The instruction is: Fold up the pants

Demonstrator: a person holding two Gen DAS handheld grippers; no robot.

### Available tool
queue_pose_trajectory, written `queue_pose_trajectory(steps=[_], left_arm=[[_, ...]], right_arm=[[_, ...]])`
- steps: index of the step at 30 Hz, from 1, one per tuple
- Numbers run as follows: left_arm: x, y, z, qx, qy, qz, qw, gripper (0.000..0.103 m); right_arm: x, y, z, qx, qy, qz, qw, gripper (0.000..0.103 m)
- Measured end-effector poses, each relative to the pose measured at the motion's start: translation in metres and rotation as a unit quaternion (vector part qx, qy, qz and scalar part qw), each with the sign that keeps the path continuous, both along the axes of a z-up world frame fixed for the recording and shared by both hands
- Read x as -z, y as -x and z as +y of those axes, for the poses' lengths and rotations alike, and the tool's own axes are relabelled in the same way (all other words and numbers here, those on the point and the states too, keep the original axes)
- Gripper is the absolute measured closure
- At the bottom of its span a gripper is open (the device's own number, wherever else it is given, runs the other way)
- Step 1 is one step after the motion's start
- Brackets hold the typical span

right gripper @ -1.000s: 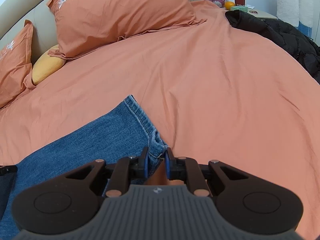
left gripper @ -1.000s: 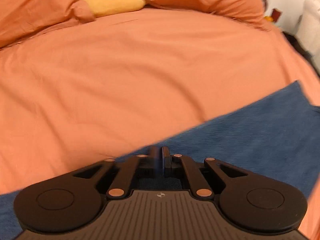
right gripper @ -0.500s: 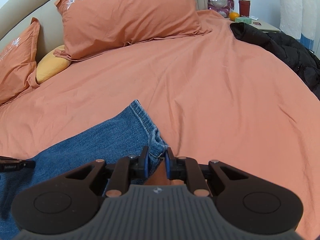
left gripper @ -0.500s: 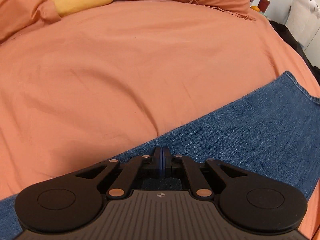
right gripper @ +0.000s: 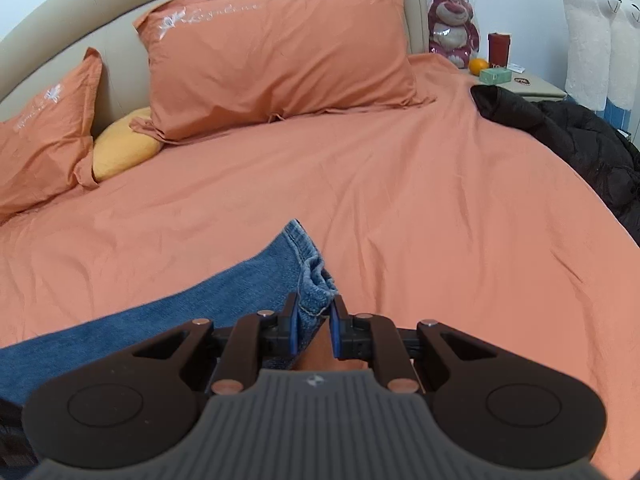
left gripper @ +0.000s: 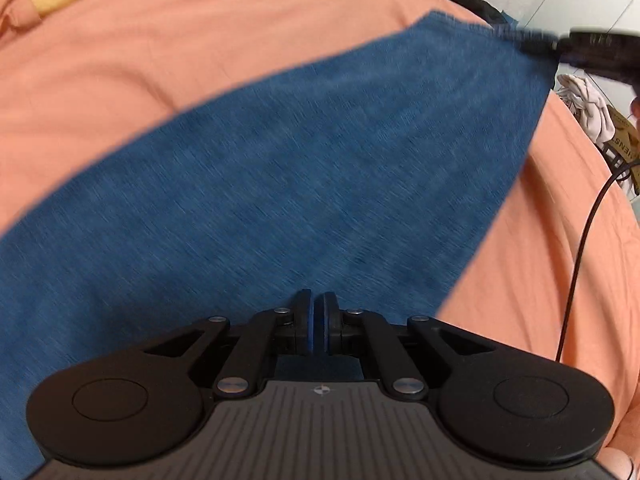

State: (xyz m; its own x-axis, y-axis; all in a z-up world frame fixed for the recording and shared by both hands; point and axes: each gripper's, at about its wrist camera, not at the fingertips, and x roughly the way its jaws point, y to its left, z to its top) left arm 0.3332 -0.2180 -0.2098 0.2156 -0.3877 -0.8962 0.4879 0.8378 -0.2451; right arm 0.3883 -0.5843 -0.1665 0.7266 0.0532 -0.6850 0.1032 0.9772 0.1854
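Note:
Blue denim pants (left gripper: 288,184) lie stretched over the orange bedsheet (left gripper: 160,52). My left gripper (left gripper: 317,326) is shut on the near edge of the pants. My right gripper (right gripper: 314,326) is shut on the hem corner of the pants (right gripper: 256,280) and holds it a little off the bed. In the left wrist view the right gripper (left gripper: 576,50) shows at the far right, pinching the hem. The cloth is blurred there.
Orange pillows (right gripper: 276,56) and a yellow cushion (right gripper: 124,148) lie at the head of the bed. A black jacket (right gripper: 568,136) lies at the right edge. A nightstand (right gripper: 520,80) holds small items beside a plush bear (right gripper: 452,28). A black cable (left gripper: 584,240) hangs at right.
The left gripper has swung right along the pants, so the denim now fills its view and the right gripper appears. The right gripper has risen slightly with the hem.

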Motion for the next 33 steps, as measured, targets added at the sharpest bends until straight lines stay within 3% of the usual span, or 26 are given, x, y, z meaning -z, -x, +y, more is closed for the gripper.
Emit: queue_pose_trajectory(steps=[6,10,17,21,27,33], left_arm=[[-0.005,0.006,0.009,-0.019,0.027,0.033,0.9989,0.101],[-0.032,0.03,0.038,-0.01,0.028,0.009,0.9995,0.101],[-0.082,0.071,0.126,-0.068,0.032,-0.05,0.996,0.1],[-0.101,0.088,0.173,-0.124,0.007,-0.089,0.9882,0.1],[-0.103,0.114,0.234,-0.189,0.019,-0.1,0.9766,0.1],[-0.097,0.126,0.283,-0.241,0.047,-0.088,0.9654,0.1]], right_arm=[[-0.045,0.021,0.028,-0.03,0.019,-0.032,0.999,0.093],[-0.093,0.044,0.065,-0.075,0.061,-0.071,0.993,0.093],[-0.16,0.09,0.182,-0.179,0.16,-0.125,0.963,0.093],[-0.181,0.115,0.255,-0.227,0.18,-0.132,0.948,0.093],[-0.171,0.148,0.368,-0.3,0.21,-0.125,0.922,0.093],[-0.094,0.175,0.453,-0.349,0.138,-0.058,0.925,0.094]])
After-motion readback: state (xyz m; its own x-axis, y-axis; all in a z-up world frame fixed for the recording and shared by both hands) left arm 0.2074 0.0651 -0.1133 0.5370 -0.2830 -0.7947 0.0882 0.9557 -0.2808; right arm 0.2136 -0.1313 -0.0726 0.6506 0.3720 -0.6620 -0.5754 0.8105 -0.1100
